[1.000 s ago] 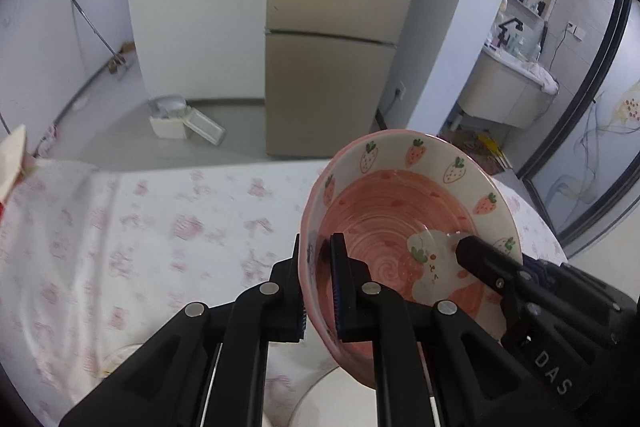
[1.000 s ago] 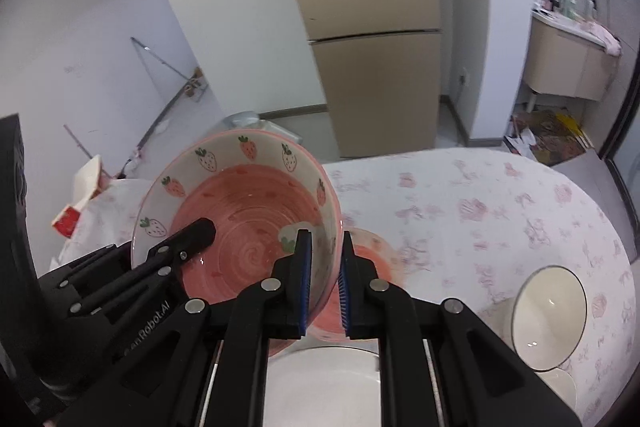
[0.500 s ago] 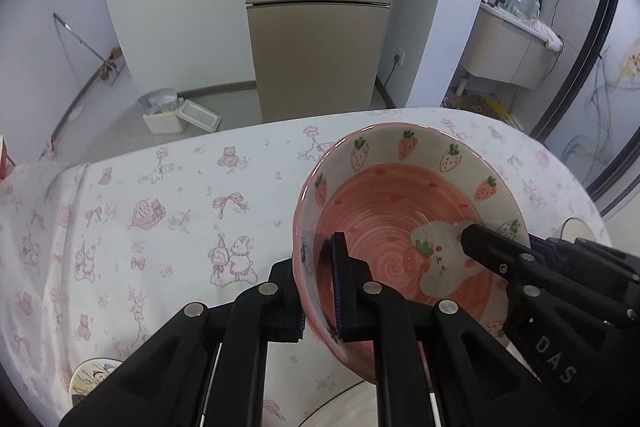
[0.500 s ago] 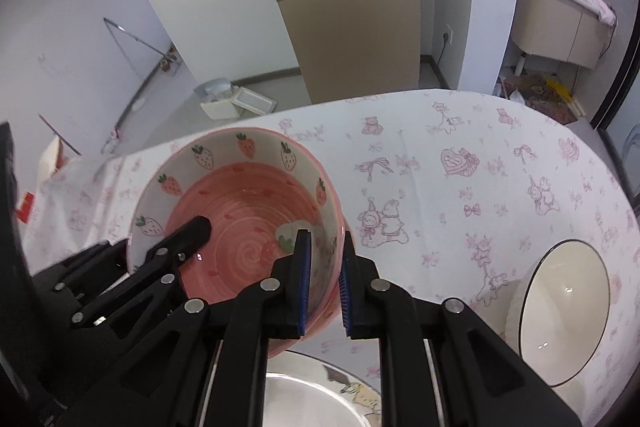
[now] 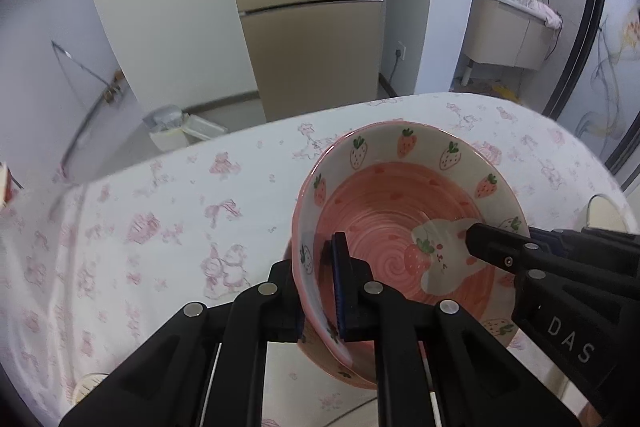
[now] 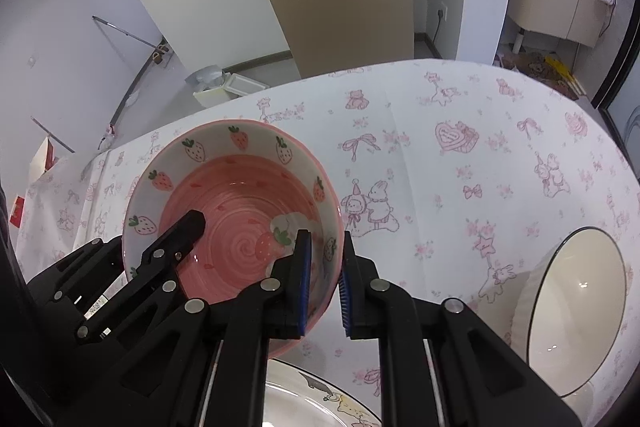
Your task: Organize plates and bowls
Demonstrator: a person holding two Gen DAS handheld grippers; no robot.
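Observation:
A pink strawberry bowl (image 5: 404, 227) (image 6: 240, 203) is held between both grippers just above the tablecloth. My left gripper (image 5: 318, 287) is shut on the bowl's left rim, one finger inside, one outside. My right gripper (image 6: 324, 287) grips the bowl's right rim; its outer pad stands slightly off the wall. Each gripper shows in the other's view, the right one (image 5: 520, 267) and the left one (image 6: 160, 251). A cream bowl with a dark rim (image 6: 576, 311) sits at the right. A white cartoon plate (image 6: 320, 407) lies below the held bowl.
The table (image 6: 460, 167) wears a white cloth with pink prints. A small dish (image 5: 86, 385) lies at the lower left edge. Behind the table are a beige fridge (image 5: 308, 7), a bin on the floor (image 5: 172, 131) and a washbasin unit (image 5: 512, 31).
Both grippers have lowered the strawberry bowl toward the tablecloth over the last second. The right gripper's jaws have widened slightly around the rim.

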